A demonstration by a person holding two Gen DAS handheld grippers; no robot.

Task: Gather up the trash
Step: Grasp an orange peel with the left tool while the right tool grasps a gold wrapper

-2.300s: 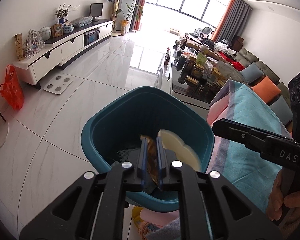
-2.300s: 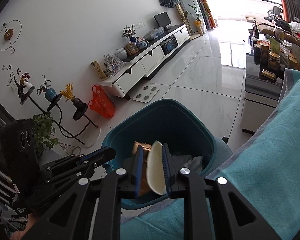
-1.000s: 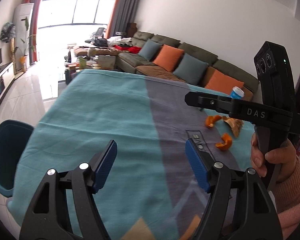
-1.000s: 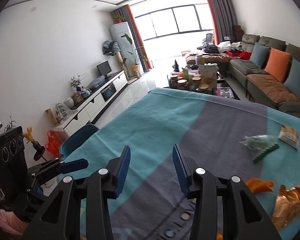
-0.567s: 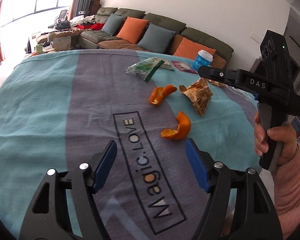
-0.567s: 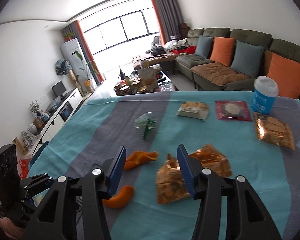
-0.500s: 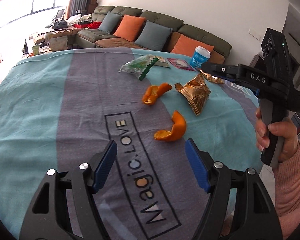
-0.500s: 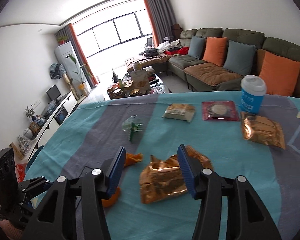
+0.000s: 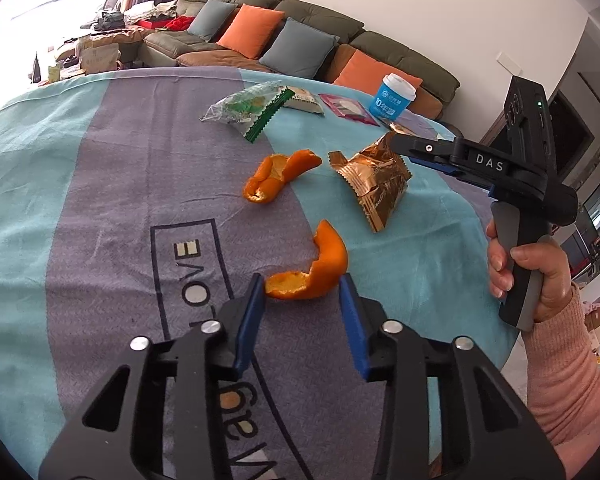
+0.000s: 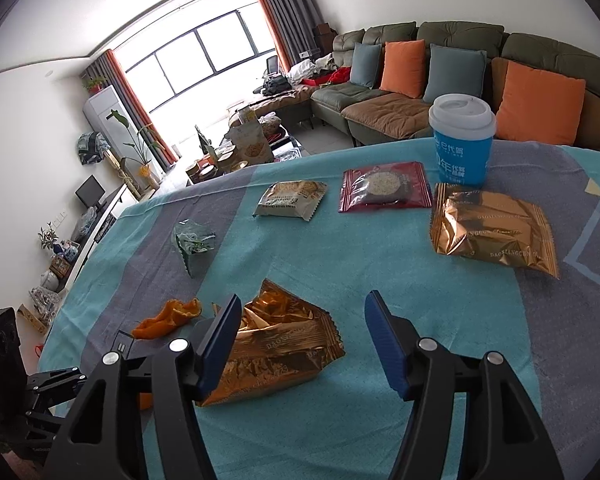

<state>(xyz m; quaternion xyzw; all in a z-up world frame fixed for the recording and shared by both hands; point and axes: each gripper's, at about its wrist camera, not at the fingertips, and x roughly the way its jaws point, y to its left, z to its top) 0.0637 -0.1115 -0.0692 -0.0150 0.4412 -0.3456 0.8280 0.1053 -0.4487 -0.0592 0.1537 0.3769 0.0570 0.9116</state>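
A: What fills the upper right of the frame?
B: A green sofa (image 10: 420,64) with 3 orange cushions (image 10: 540,100) and 2 grey-blue ones.
A: And upper left?
B: A wide window (image 10: 196,56) with orange curtains (image 10: 268,4), a potted plant (image 10: 134,136) just beside a white cabinet.

The right tool (image 9: 424,152) has "DAS" printed on its arm. The cloth (image 9: 100,184) over the bench reads "LOVE" inside a box. The blue cup (image 10: 462,142) has Chinese characters on it, too small to make out.
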